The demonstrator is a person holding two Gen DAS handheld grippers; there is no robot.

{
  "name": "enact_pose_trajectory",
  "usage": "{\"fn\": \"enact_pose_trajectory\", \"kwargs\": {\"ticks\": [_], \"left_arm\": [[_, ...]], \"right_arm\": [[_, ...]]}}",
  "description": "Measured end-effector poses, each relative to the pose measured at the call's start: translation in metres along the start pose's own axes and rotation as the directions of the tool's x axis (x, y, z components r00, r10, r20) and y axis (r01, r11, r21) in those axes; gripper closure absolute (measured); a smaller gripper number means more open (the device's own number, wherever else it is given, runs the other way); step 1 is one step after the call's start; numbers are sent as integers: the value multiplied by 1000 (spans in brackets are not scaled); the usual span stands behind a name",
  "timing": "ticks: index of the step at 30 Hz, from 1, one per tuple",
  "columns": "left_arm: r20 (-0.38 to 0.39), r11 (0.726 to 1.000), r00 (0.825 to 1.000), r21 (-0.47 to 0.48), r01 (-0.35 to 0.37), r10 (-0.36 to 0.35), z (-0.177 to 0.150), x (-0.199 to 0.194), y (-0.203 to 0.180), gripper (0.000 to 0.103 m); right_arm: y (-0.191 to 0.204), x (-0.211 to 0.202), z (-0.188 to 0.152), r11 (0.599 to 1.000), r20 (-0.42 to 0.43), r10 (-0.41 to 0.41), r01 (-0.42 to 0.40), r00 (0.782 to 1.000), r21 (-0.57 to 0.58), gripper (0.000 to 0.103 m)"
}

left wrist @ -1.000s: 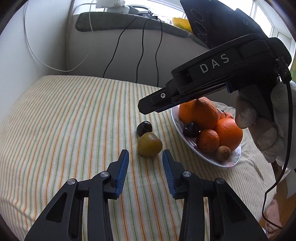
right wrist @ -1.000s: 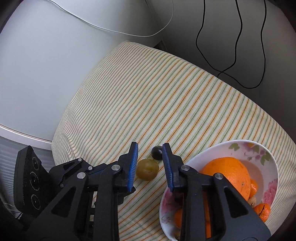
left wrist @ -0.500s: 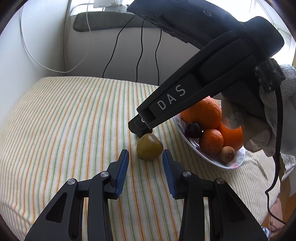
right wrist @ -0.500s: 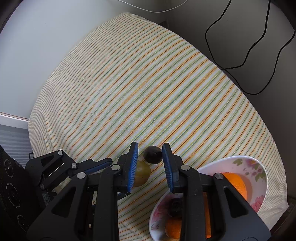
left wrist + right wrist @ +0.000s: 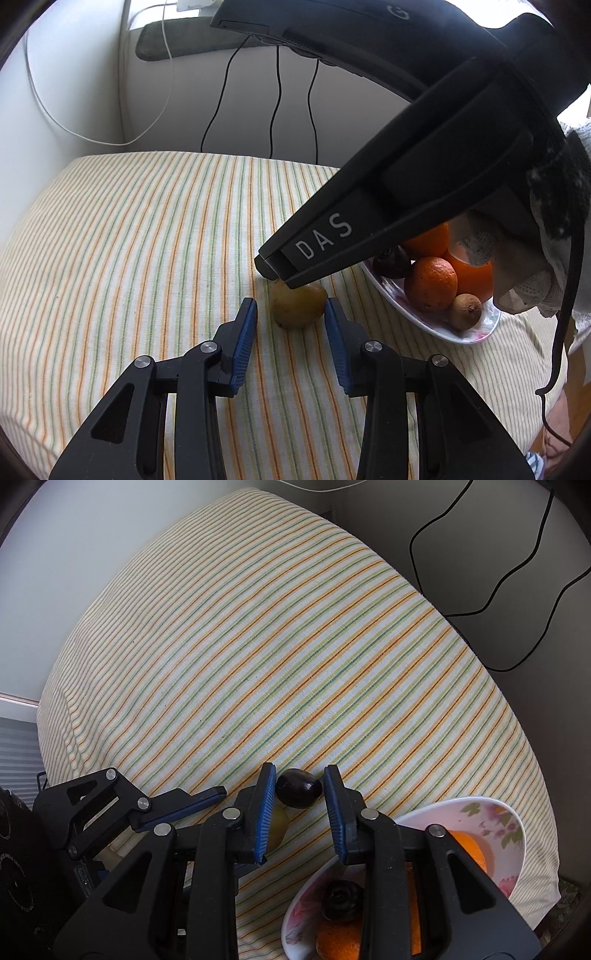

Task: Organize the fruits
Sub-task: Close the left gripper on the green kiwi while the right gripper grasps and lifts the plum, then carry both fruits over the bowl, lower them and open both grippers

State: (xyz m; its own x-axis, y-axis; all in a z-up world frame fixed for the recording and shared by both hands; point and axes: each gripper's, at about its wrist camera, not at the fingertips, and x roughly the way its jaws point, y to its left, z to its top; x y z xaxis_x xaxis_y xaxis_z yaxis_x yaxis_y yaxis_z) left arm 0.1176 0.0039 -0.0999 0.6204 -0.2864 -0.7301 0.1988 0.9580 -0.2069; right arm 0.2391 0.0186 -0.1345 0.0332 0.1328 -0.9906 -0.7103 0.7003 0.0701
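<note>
Right gripper (image 5: 300, 788) pinches the dark plum (image 5: 298, 788), which its own body hides in the left view.

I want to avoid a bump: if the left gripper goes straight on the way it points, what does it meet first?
Most likely the yellow-green fruit on the striped cloth, just ahead of the left gripper; the right gripper, closed on the dark plum, lies right behind it.

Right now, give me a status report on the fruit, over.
Right gripper just closing on the plum, on the cloth. Left gripper open, pear at its tips. Pear crowds the plum; bowl close by.
</note>
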Motion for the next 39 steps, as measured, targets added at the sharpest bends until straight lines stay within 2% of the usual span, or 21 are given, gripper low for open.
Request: {"fn": "enact_pose_trajectory", "kwargs": {"ticks": [3,5,11,23,39], "left_arm": [[-9,1000,1000,15,5,-5,0,4,-4,68],[-11,1000,1000,26,14,-13,0,5,-6,74],[-7,999,1000,25,23,-22,-1,6,-8,77],[14,1000,1000,4,26,-26,-3,-7,-4,78],[70,999,996,22,50,-51,4,-38,-13,78]], "right_arm": [[6,0,-2,1000,6,-5,5,1000,-9,77],[7,0,-5,1000,12,-4,4,1000,-9,77],[1,-6,-15,1000,35,11,-11,999,5,77],[-15,-29,-31,999,86,31,-33,996,17,78],[-52,-93,-61,994,213,69,-85,975,65,78]]}}
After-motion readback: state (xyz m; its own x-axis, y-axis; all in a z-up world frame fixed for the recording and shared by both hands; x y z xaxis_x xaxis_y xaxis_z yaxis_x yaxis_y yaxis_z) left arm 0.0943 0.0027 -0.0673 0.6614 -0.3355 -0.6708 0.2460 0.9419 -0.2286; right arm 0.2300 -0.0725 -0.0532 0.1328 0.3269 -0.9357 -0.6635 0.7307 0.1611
